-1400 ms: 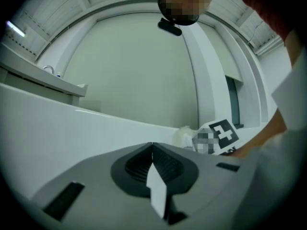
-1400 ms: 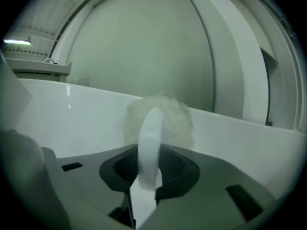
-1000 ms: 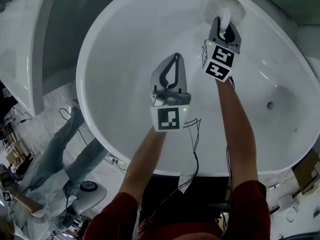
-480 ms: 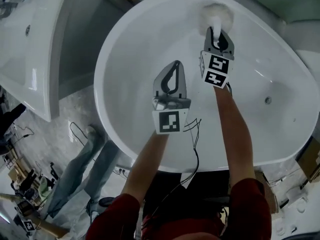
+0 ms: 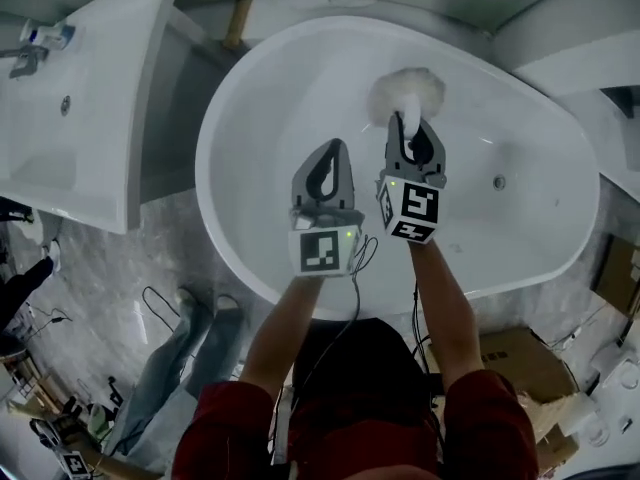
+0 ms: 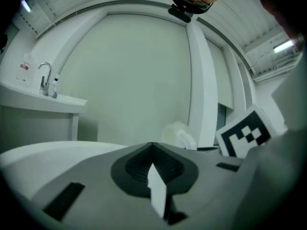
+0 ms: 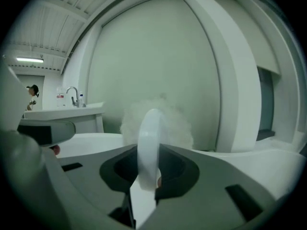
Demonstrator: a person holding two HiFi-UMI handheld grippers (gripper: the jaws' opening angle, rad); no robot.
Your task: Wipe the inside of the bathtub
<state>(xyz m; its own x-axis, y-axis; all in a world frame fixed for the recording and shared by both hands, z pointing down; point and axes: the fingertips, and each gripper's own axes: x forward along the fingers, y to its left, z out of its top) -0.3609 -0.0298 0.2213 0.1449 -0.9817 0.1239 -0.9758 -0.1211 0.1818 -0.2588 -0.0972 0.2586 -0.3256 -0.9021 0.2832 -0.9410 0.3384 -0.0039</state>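
Bathroom fittings frame the work: a white sink (image 5: 70,108) stands at the far left, and beside it lies the oval bathtub (image 5: 250,108), the thing to be wiped. Over the tub's middle hangs the left gripper (image 5: 333,150), its jaws pressed together on nothing, as its own view confirms (image 6: 152,145). It takes no part in the wiping. Just to its right, the right gripper (image 5: 406,123) is clamped on the white handle (image 7: 147,143) of a fluffy brush (image 5: 405,90). A second ago the brush's head was high on the far wall, just under the rim. Now it sits lower on that wall, closer to the basin floor, and the head camera has swung so the whole tub shows. That reads as one downward stroke, probably part of working the far wall strip by strip. The floor around the drain (image 5: 498,181), further right, and the near wall look yet to be covered.
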